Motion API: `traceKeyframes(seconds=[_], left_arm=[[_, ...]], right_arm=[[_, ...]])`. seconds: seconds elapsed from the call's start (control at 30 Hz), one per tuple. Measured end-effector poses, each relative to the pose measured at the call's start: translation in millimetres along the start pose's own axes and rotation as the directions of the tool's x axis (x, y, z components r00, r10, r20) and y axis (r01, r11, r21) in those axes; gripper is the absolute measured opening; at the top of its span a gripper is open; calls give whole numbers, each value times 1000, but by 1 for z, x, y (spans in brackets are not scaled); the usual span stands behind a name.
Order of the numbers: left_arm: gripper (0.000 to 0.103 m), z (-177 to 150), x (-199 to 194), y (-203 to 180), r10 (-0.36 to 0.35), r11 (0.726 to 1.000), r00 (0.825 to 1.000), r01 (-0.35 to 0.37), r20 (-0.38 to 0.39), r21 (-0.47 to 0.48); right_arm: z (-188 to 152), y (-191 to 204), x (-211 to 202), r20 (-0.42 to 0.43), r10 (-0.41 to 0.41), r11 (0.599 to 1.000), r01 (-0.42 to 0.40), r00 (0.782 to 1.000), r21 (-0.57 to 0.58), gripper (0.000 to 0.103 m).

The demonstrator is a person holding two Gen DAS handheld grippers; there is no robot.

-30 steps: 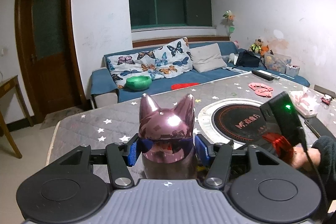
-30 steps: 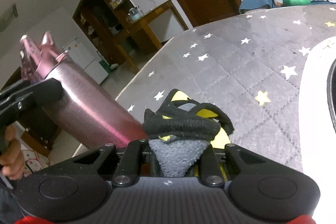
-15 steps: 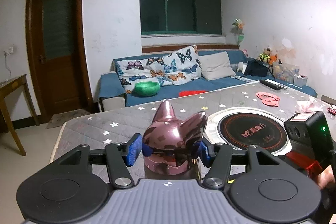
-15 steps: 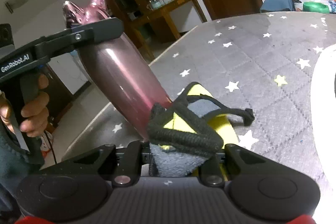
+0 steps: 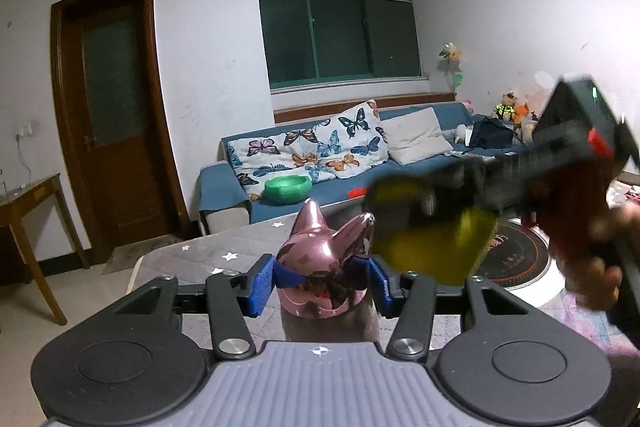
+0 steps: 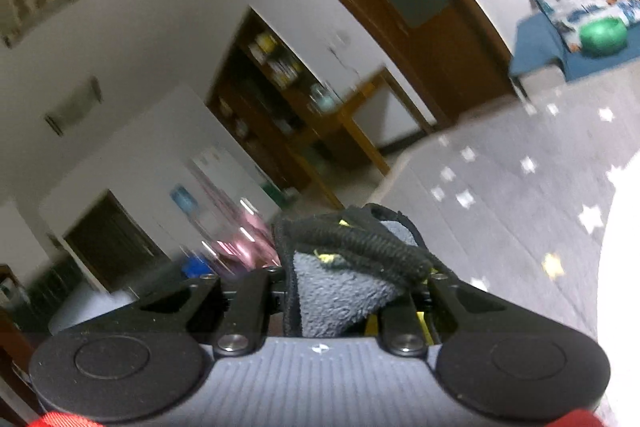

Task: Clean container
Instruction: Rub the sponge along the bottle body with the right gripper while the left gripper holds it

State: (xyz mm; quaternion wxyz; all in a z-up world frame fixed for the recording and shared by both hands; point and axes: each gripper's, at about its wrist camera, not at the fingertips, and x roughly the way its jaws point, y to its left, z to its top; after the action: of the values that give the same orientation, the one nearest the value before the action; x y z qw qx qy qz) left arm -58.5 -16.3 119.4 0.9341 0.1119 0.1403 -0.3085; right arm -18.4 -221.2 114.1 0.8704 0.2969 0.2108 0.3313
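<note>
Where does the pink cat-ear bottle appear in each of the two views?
Left wrist view: the pink cat-ear bottle is in the lower centre, between the blue pads of the left claw, ears pointing up.
Right wrist view: a blurred pink streak in the lower left, just left of the grey and yellow cloth that the right claw holds.
Shared landmark: the green bowl on the blue sofa.

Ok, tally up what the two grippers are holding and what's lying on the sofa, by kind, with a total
Pink bottles: 1, in the left gripper
Cleaning cloths: 1, in the right gripper
Green bowls: 1, on the sofa
Pillows: 2, one butterfly, one plain
Black bags: 1
Total: 6
</note>
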Motion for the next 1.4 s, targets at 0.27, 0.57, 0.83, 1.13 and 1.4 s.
traceKeyframes(seconds=[0.27,0.57,0.83,1.13,1.4], left_arm=[[53,-2,1,1,0,1000,1000,0,4,8],[53,-3,0,3,-13,1000,1000,13,11,10],[53,-5,-4,5,-16,1000,1000,16,16,2],[56,-4,-5,13,-26,1000,1000,26,6,-7],[57,-4,-7,15,-21,1000,1000,21,2,-14]], right_arm=[[3,3,20,1,61,998,-61,998,0,18],[-11,-46,47,-30,29,986,-24,999,165,18],[-38,-80,73,-136,-78,974,105,988,202,18],[-61,-75,64,-251,-153,979,181,956,92,18],[-74,-54,40,-294,-161,985,172,942,15,18]])
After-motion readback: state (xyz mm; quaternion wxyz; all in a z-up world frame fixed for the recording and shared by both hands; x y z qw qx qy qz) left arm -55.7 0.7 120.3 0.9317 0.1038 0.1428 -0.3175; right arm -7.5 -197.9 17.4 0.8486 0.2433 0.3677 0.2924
